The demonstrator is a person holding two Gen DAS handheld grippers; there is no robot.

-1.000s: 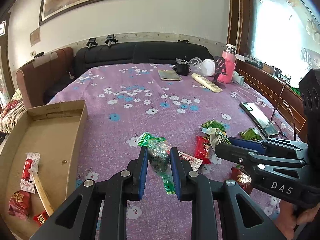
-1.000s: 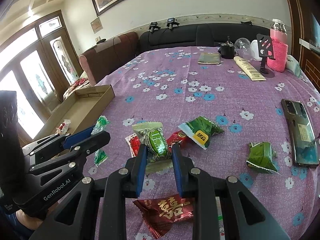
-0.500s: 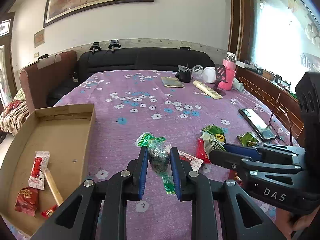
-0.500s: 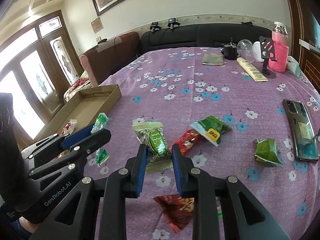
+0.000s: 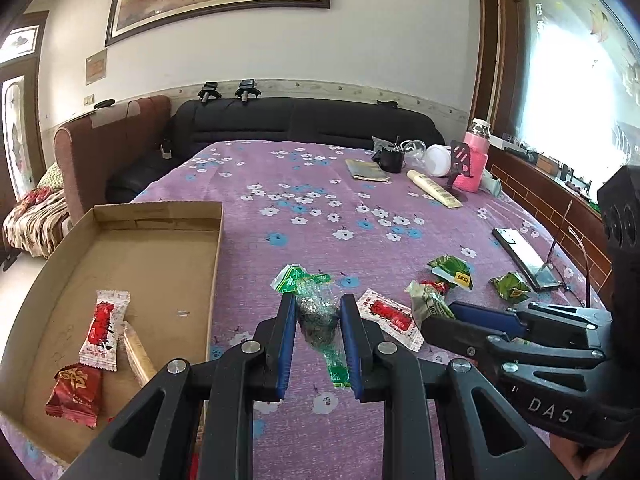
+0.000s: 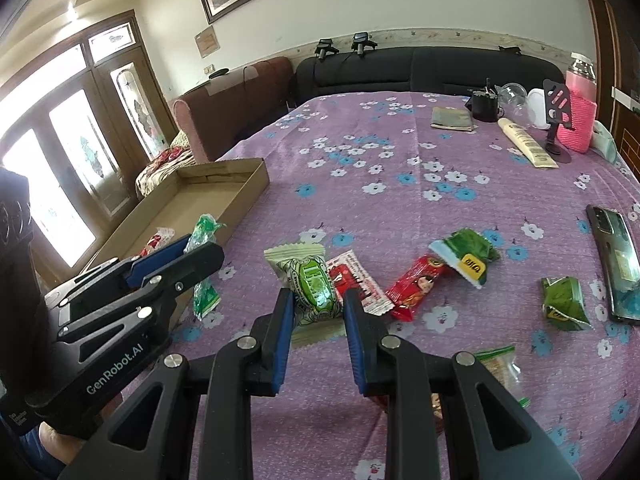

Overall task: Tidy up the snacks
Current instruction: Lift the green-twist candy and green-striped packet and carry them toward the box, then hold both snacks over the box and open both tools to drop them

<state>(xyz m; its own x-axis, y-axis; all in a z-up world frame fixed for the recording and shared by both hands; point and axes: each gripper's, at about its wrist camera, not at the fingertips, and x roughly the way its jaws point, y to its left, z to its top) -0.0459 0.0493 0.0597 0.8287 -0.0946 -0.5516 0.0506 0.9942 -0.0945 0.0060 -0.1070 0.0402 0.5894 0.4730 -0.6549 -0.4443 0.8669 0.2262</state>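
My left gripper (image 5: 318,312) is shut on a clear green-ended candy packet (image 5: 316,312) and holds it above the purple flowered cloth, just right of the cardboard box (image 5: 160,256). The box holds a white-and-red packet (image 5: 102,326), a red packet (image 5: 76,394) and a tan bar (image 5: 138,356). My right gripper (image 6: 316,304) is shut on a cream-and-green snack packet (image 6: 312,284), lifted above the cloth. Loose snacks lie there: a white-red packet (image 6: 358,286), a red packet (image 6: 416,286), a green packet (image 6: 468,254) and a small green packet (image 6: 564,302).
A phone (image 6: 614,260) lies at the right edge. A pink bottle (image 6: 580,120), a phone stand (image 6: 556,120), a tube (image 6: 526,148), a booklet (image 6: 452,118) and a black cup (image 6: 486,104) stand at the far side. A sofa sits behind the table.
Both grippers have risen and drawn back with their packets still held. The left one has moved toward the box, which now shows nearer the middle of its view.
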